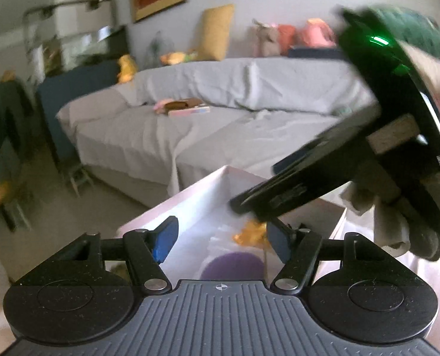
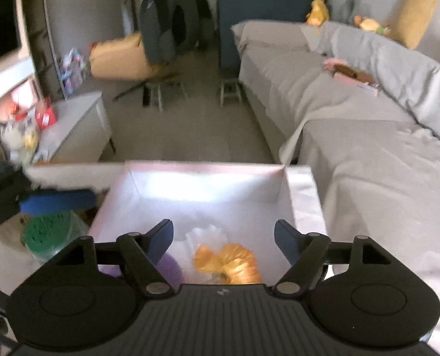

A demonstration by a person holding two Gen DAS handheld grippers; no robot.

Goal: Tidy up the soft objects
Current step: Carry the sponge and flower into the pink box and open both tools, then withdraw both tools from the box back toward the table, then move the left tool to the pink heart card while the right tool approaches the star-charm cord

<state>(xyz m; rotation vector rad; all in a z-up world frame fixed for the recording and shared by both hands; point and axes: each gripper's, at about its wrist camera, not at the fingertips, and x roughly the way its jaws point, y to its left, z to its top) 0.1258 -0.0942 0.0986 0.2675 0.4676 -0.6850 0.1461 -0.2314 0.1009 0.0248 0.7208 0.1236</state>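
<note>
A pale pink open box [image 2: 297, 195] sits in front of both grippers. Inside it lie an orange plush toy [image 2: 229, 264], a purple soft thing [image 2: 169, 267] and a white ruffled piece [image 2: 205, 234]. My right gripper [image 2: 223, 234] hangs open just above the orange toy, with nothing between its fingers. My left gripper [image 1: 223, 238] is open and empty over the box's near edge, where the orange toy [image 1: 249, 234] and the purple thing [image 1: 232, 267] show. The right gripper [image 1: 243, 207] reaches into the box from the upper right. One of the left gripper's blue pads [image 2: 56, 201] shows at the left.
A grey-covered corner sofa [image 2: 353, 136] runs along the right with a pink toy and flat packets [image 2: 350, 72] on it. Left of the box stands a green-lidded clear jar [image 2: 47, 234]. A low white cabinet [image 2: 80, 124], small stools [image 2: 230, 89] and a draped chair stand on the carpet beyond.
</note>
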